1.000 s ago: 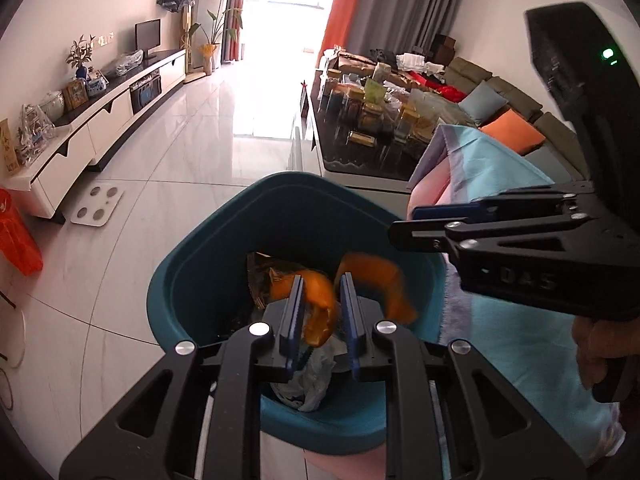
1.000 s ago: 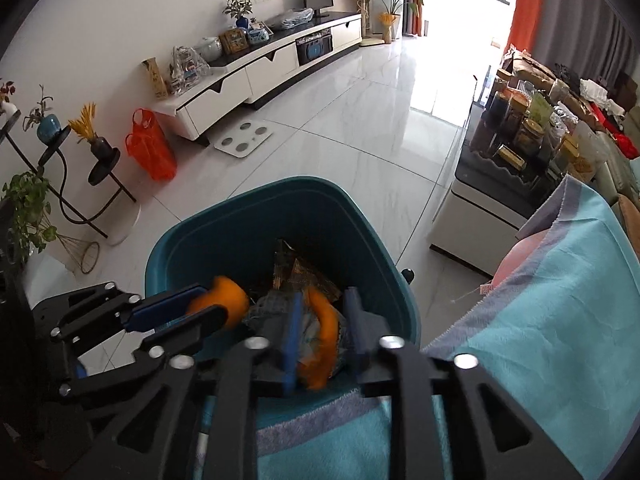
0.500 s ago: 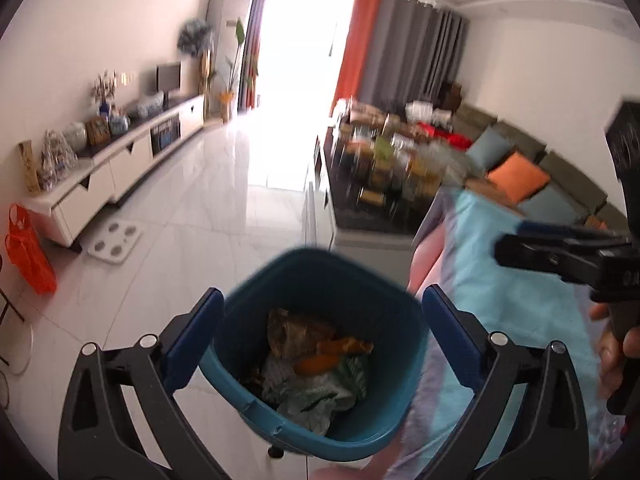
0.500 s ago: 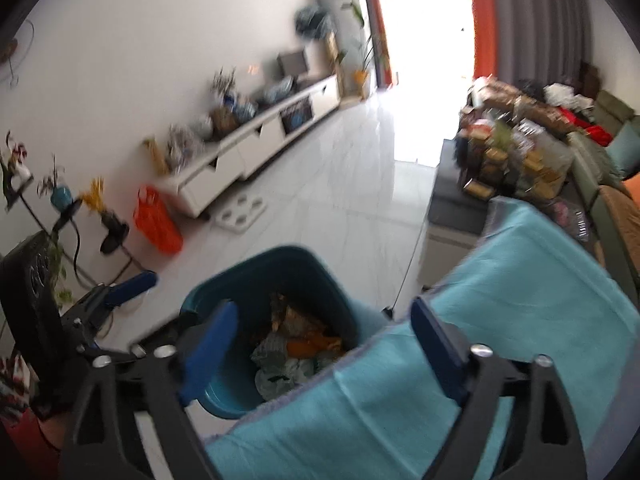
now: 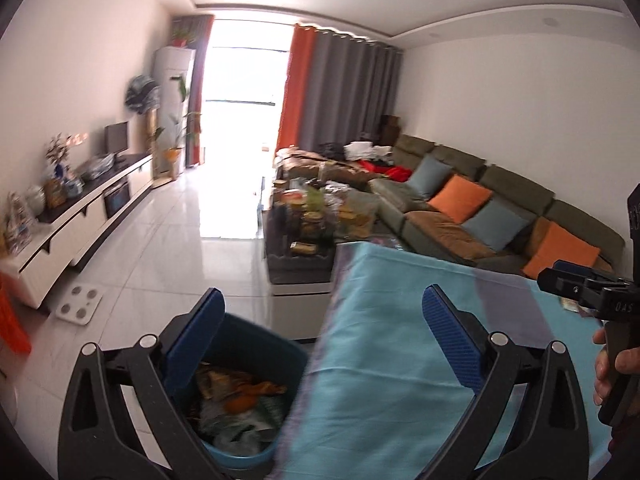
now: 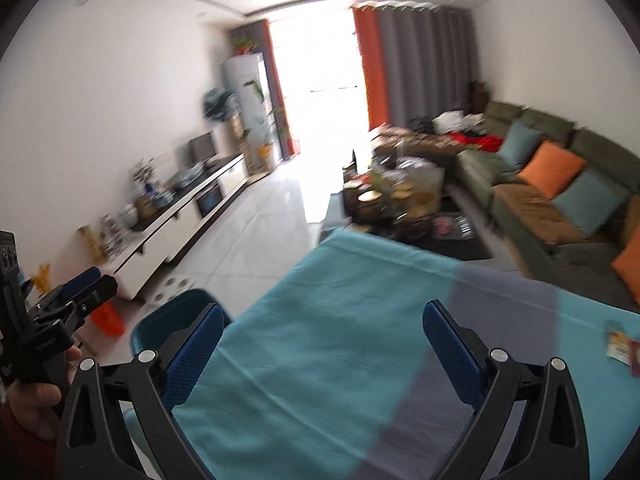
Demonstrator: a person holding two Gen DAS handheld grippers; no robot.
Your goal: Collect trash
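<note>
The teal trash bin [image 5: 260, 344] stands on the floor at the left edge of the table with the turquoise cloth [image 5: 380, 360]. Orange peel [image 5: 240, 402] and crumpled wrappers lie inside it. My left gripper [image 5: 320, 304] hangs open above the bin and the table's edge, with nothing between its fingers. My right gripper [image 6: 324, 312] is over the cloth [image 6: 320, 340], its jaws opening wide and empty; the bin [image 6: 176, 312] shows at its lower left. A small wrapper [image 6: 620, 344] lies on the cloth at the far right. Each gripper appears at the edge of the other's view.
A dark coffee table [image 5: 316, 216] crowded with jars stands beyond the cloth-covered table. A green sofa [image 5: 460, 200] with orange and blue cushions runs along the right wall. At the left are a white TV cabinet [image 5: 80, 216], a white scale [image 5: 78, 306] and an orange bag [image 5: 12, 320].
Both grippers were shut on orange peel over the bin; they opened and the peel dropped in. Both then rose and swung right, toward the table.
</note>
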